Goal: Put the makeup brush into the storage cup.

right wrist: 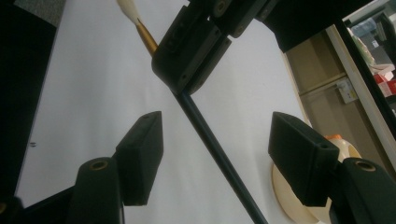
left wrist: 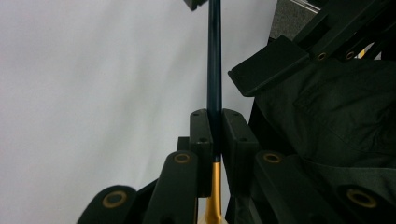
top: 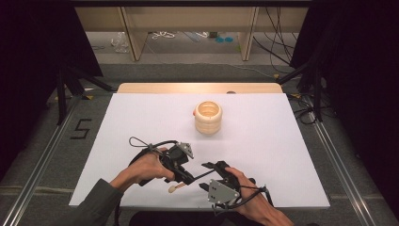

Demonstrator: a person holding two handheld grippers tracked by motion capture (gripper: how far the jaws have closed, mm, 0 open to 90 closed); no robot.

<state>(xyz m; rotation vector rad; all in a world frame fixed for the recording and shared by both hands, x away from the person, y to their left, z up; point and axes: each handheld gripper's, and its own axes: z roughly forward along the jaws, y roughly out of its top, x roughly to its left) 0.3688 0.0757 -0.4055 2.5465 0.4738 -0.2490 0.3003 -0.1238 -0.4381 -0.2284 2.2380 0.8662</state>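
While the left gripper (top: 184, 175) clamps the thin brush (left wrist: 214, 84) near its gold ferrule above the worktop's (top: 141, 113) near edge, the right gripper (right wrist: 217, 154) stands open astride the dark handle. Light, stiff, slippery: grip mid-handle.

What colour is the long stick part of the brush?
Dark blue-black handle, gold band below; clearest in the left gripper view.

Black gripper (top: 187, 178) w/ brass rivets, grey sleeve (top: 96, 203).

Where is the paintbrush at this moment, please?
In the high view, the paintbrush sits near the table's front edge, clamped in the left gripper, between both hands.
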